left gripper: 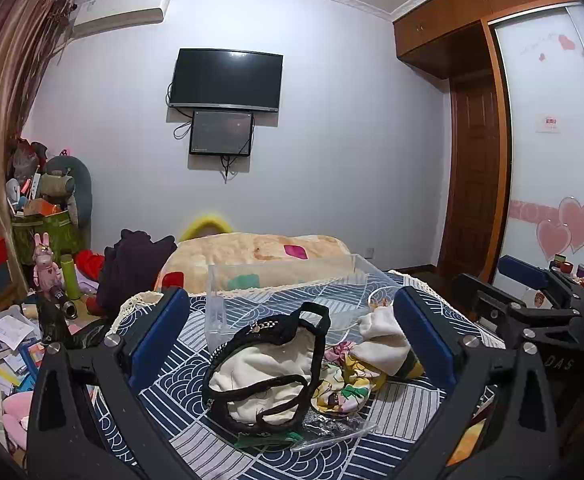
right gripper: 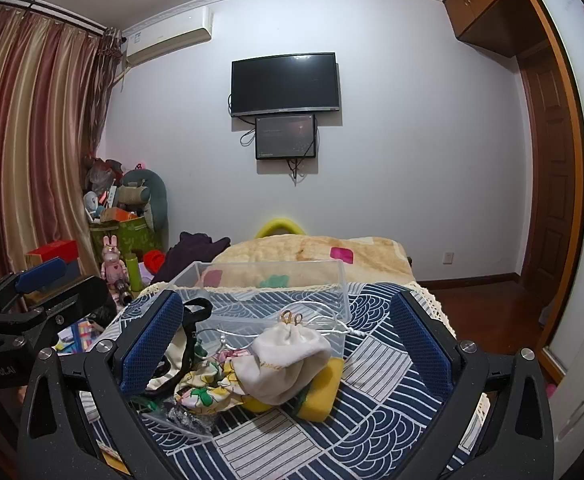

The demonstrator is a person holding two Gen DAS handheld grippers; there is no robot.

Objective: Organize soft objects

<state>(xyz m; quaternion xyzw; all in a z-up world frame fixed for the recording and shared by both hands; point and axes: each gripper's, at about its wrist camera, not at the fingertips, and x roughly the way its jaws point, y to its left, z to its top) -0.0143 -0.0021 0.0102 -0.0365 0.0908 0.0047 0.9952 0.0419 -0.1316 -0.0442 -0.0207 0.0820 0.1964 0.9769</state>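
Note:
A pile of soft objects lies on the blue-and-white patterned cloth. A cream bag with black trim sits between the fingers of my open left gripper. Next to it lie a white drawstring pouch, a floral cloth and a clear plastic packet. My open right gripper frames the white pouch, which lies on a yellow sponge beside the floral cloth. An empty clear plastic box stands just behind the pile and shows in the left wrist view too.
Behind the box lies a beige blanket with a dark garment at its left. Cluttered papers, a pink rabbit figure and a green bin fill the left side. A wardrobe stands at the right.

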